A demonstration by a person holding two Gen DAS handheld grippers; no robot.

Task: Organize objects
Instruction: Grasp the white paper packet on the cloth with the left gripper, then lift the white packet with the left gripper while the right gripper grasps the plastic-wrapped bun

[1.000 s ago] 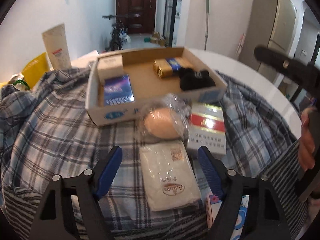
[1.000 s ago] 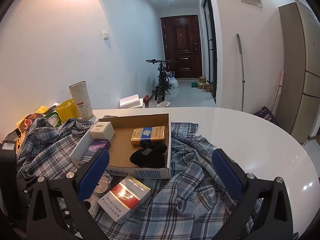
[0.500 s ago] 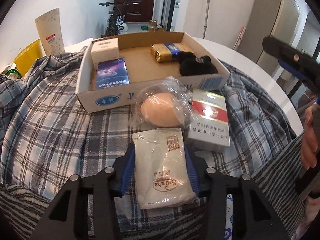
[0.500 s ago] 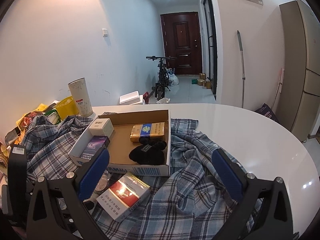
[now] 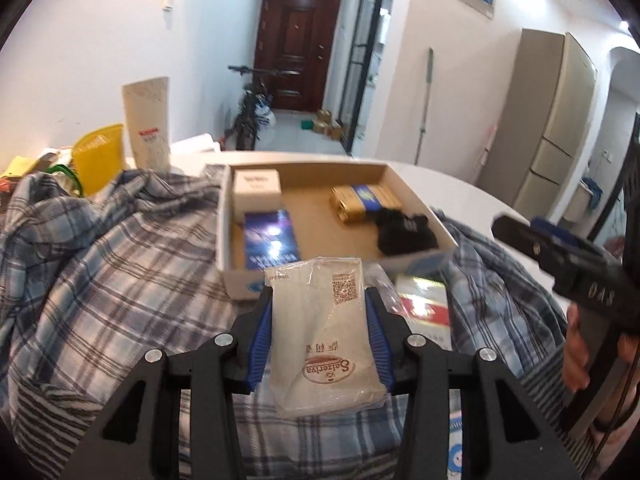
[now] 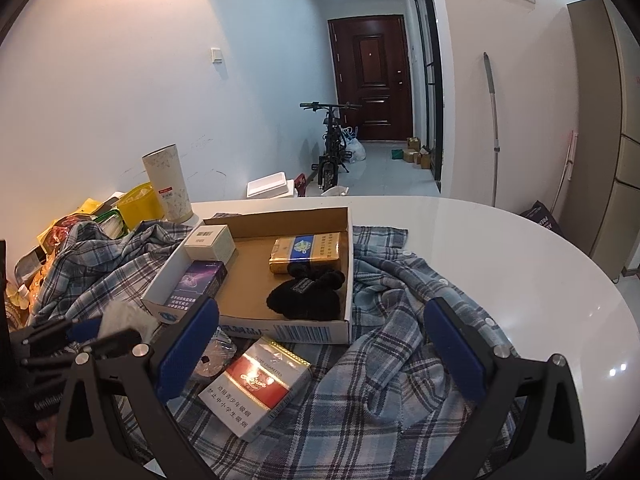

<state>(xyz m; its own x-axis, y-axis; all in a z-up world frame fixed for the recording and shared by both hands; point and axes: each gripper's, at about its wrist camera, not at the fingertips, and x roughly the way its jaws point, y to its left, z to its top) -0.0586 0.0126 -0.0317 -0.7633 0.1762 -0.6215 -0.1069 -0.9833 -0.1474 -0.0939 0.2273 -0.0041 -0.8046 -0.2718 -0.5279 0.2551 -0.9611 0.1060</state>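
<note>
In the left wrist view, our left gripper [image 5: 319, 332] sits at lower centre with its blue pads pressed against both sides of a pale plastic packet [image 5: 324, 336], lifted clear of the plaid cloth [image 5: 100, 280]. The packet bears a QR code and an oval logo reading "Saizeriya". Above it, mid-frame, an open cardboard box [image 5: 228, 248] holds a white carton [image 5: 257, 190], a dark blue pack [image 5: 272, 240], a gold pack [image 5: 362, 202] and a black knit item [image 5: 404, 230]; the middle of its floor is bare. A red-and-white pack [image 5: 424, 312] lies to the right of the packet, on the cloth. At the right edge a hand [image 5: 576, 354] grips the other tool.

In the right wrist view, our right gripper [image 6: 320, 344] fills the lower frame, jaws spread wide with nothing between them. The same box [image 6: 288, 328] lies at centre holding the same four things. The red-and-white pack [image 6: 256, 390], printed with Chinese characters, lies just below the box's near wall. To the right the white table [image 6: 520, 264] is bare out to its curved edge. At upper left a tall patterned tube [image 6: 167, 184] stands beside a yellow bag [image 6: 140, 206].
</note>
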